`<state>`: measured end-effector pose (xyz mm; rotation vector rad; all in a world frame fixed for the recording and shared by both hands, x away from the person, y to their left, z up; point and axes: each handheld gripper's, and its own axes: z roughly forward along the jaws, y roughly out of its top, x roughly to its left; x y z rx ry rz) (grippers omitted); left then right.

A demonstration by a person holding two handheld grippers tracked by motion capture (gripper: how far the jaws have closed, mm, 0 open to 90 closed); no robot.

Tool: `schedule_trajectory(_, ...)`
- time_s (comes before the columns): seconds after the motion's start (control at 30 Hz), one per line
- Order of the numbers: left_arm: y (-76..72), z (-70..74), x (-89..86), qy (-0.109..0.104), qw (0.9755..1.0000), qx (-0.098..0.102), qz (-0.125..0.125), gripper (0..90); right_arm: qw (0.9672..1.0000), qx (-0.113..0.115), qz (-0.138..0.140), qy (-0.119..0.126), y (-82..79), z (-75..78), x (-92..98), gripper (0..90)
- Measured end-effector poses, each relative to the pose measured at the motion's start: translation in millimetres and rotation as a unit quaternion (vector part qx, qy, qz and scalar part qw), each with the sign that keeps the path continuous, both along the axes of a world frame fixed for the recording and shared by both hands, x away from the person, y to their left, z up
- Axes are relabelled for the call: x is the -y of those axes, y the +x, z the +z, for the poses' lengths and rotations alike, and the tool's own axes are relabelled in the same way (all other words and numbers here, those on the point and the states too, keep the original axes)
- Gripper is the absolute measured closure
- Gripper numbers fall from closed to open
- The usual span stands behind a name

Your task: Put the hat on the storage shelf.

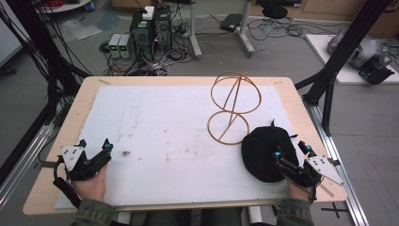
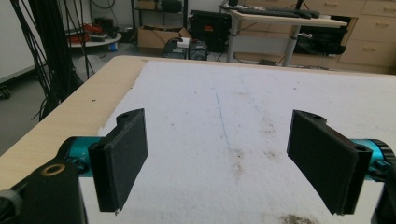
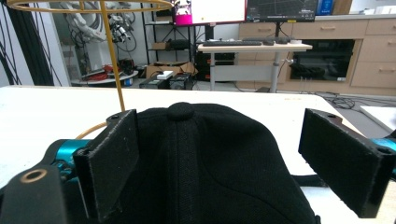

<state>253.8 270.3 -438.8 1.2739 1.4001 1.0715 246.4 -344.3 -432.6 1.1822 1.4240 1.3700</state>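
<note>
**A:** Start at the left — what's the left gripper [image 1: 95, 149] doing?

**B:** It rests at the near left corner of the white mat [image 1: 164, 136], on the wooden table [image 1: 77, 106]. In the left gripper view its jaws stand wide apart, with bare, stained mat between them and nothing gripped.

**A:** Any containers, anything holding something?

**B:** The nearest thing to one is the gold wire hat stand [image 1: 234, 106], right of centre toward the far edge: a ring lying flat on the mat, a thin rod rising from it, and a larger hoop on top. Nothing hangs on it or sits inside either ring.

**A:** And the cap?

**B:** The black baseball cap [image 1: 264, 150] lies on the mat at the near right, crown up, just beside the stand's base ring — its edge seems to touch the ring, though I can't tell for sure. In the right gripper view it is plain matte black fabric, domed, with stitched seams running up to a small button [image 3: 180, 111] on top.

**A:** The right gripper [image 1: 292, 151]?

**B:** It is at the cap's near right edge, jaws spread wide to either side of the crown, pads not pressing on the fabric.
</note>
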Motion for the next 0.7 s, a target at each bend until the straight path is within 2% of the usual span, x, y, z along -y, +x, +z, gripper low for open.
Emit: schedule_trajectory(0.7, -0.1, 0.0, -0.4, 0.0, 1.0, 0.001, 0.003, 20.7, 1.0, 0.003, -0.002, 0.006, -0.7, 0.4, 0.9, 11.8)
